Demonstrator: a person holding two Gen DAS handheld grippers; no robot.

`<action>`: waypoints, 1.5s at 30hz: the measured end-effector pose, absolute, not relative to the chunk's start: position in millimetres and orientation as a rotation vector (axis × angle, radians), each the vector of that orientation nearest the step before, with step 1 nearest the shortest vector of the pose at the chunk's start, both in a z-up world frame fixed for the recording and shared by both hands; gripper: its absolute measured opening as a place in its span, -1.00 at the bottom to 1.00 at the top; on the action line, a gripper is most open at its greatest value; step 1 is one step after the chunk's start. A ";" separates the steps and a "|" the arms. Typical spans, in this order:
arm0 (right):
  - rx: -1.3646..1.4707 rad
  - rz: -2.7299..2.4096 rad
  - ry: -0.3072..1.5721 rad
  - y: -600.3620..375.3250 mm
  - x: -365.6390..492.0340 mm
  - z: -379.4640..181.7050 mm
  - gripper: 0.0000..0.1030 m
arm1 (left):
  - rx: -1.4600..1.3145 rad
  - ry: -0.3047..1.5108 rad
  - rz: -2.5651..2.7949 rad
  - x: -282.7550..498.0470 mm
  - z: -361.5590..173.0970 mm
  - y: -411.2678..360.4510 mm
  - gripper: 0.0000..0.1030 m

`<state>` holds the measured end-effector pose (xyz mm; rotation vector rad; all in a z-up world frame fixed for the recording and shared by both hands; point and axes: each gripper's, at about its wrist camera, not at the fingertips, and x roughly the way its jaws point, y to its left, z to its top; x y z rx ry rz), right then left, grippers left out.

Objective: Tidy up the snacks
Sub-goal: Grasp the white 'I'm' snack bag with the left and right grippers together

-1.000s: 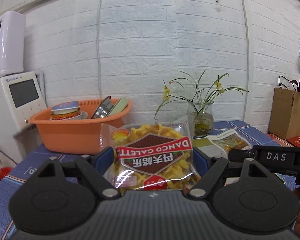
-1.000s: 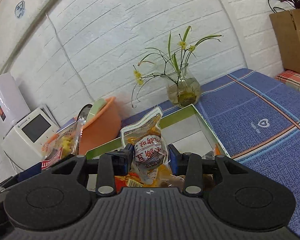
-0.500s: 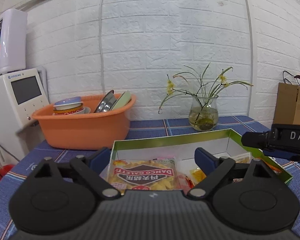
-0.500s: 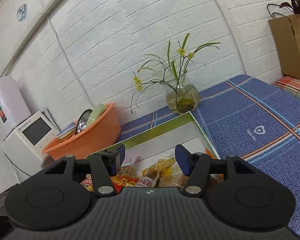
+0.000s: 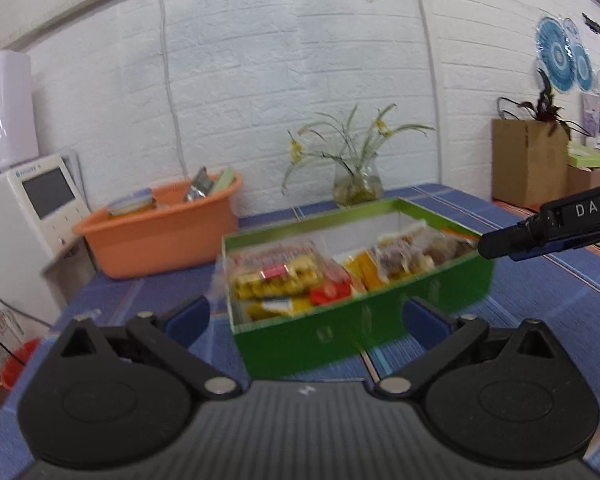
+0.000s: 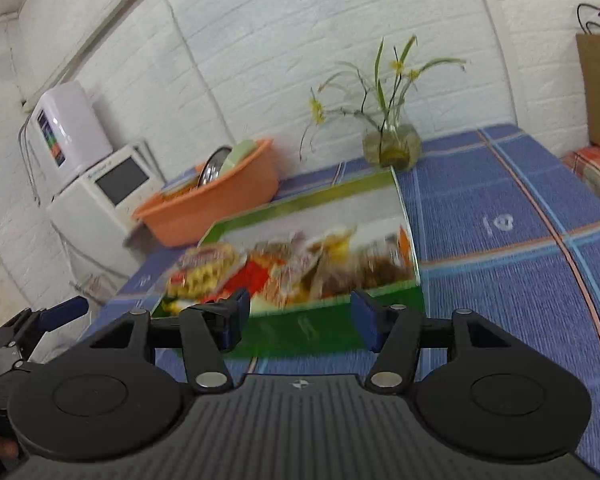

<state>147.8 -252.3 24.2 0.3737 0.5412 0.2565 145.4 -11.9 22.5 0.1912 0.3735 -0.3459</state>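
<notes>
A green box (image 5: 340,328) (image 6: 332,324) sits on the blue cloth, with several snack packs lying inside. The yellow galette pack (image 5: 276,276) (image 6: 204,268) rests at its left end; brown packs (image 5: 412,256) fill the right end. My left gripper (image 5: 306,316) hangs before the box's near wall, jaws still opening, nothing between them. My right gripper (image 6: 300,320) stands open before that wall, empty. Its finger (image 5: 540,228) reaches in from the right in the left wrist view.
An orange basin (image 5: 160,232) (image 6: 216,192) with dishes stands behind the box at left, next to a white appliance (image 5: 28,216) (image 6: 100,196). A glass vase with flowers (image 5: 356,188) (image 6: 392,144) is by the wall. A brown paper bag (image 5: 528,160) stands far right.
Both grippers let go of their snack packs, which now lie in the green box. Both have drawn back from the box, so its near wall shows.
</notes>
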 end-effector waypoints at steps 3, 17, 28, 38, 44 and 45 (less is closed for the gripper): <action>0.413 0.291 0.621 -256.8 115.4 -0.8 0.83 | 0.109 0.464 -0.459 120.4 0.3 -7.9 0.99; 0.535 0.292 0.690 -245.3 86.4 -41.8 0.81 | 0.027 0.708 -0.697 118.5 -46.5 -44.5 0.99; 0.463 0.322 0.673 -231.4 88.9 -43.9 0.34 | 0.001 0.669 -0.743 115.9 -48.4 -42.6 0.50; 0.447 0.329 0.623 -224.9 81.9 -37.0 0.14 | 0.007 0.627 -0.736 100.6 -36.8 -36.2 0.17; 0.454 0.334 0.619 -219.9 82.5 -34.9 0.14 | -0.011 0.620 -0.712 96.7 -35.6 -29.6 0.08; 0.452 0.333 0.619 -218.4 82.2 -34.7 0.14 | -0.013 0.620 -0.709 96.8 -36.2 -29.3 0.08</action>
